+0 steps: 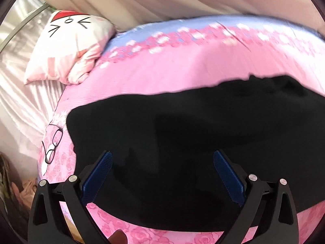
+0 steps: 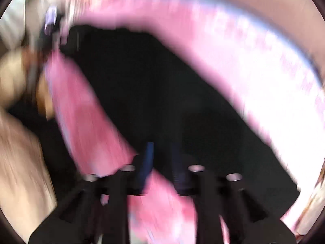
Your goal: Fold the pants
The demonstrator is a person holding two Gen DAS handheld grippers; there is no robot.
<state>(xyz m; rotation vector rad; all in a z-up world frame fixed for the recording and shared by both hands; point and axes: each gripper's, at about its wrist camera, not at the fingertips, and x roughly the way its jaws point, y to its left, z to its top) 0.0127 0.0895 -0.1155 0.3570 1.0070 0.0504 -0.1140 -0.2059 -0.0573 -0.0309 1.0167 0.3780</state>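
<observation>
Pants [image 1: 182, 142], black, lie spread flat on the pink rose-print bed cover [image 1: 172, 67], filling the lower centre of the left wrist view. Cat-face pillow [image 1: 71, 46] rests at 10 o'clock of the pants, at the cover's edge. Eyeglasses [image 1: 53, 145] lie on the cover at 9 o'clock, just beside the pants. Left tool [image 1: 162, 174] hangs released, blue pads wide apart over the fabric. Right tool [image 2: 162, 162] is motion-blurred over the pants [image 2: 162, 91], pads narrowly parted; grip cannot be told.
</observation>
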